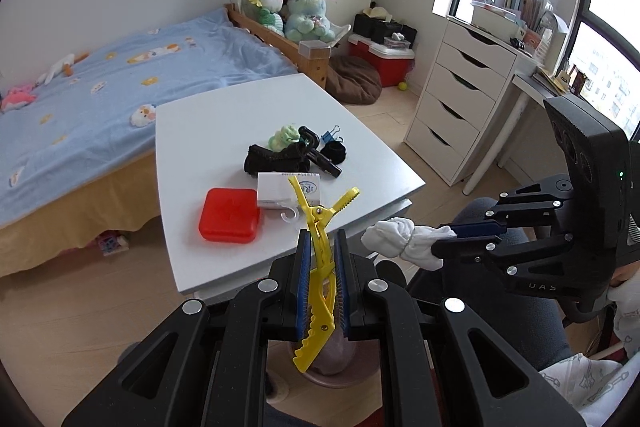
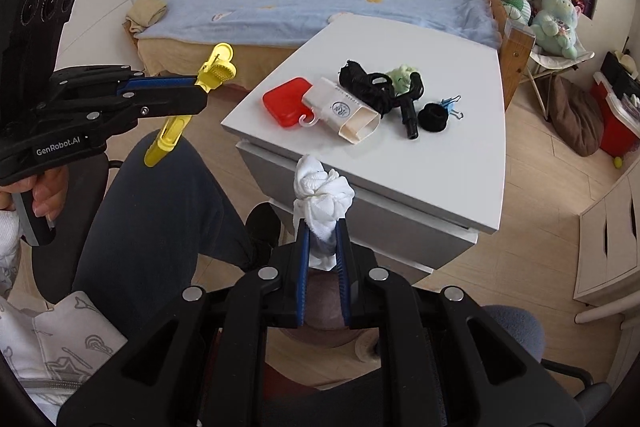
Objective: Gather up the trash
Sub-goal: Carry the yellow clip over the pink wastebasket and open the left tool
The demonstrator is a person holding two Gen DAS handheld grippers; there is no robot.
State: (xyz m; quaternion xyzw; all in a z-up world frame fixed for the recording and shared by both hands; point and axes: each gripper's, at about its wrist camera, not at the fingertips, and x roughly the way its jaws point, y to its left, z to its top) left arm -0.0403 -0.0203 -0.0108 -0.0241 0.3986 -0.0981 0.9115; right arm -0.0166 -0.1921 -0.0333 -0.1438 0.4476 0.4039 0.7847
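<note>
Holding: L jaws (image 1: 320, 247) clamp 1 yellow clip (image 1: 316, 267) | R jaws (image 2: 323, 227) clamp 1 white wad (image 2: 322, 195)

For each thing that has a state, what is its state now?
left gripper: shut on the yellow hair clip
right gripper: shut on the white cloth wad
red case: closed, on the white table
white box: lying on its side

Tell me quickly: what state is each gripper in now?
Left gripper: closed on the yellow hair clip.
Right gripper: closed on the white cloth wad.
</note>
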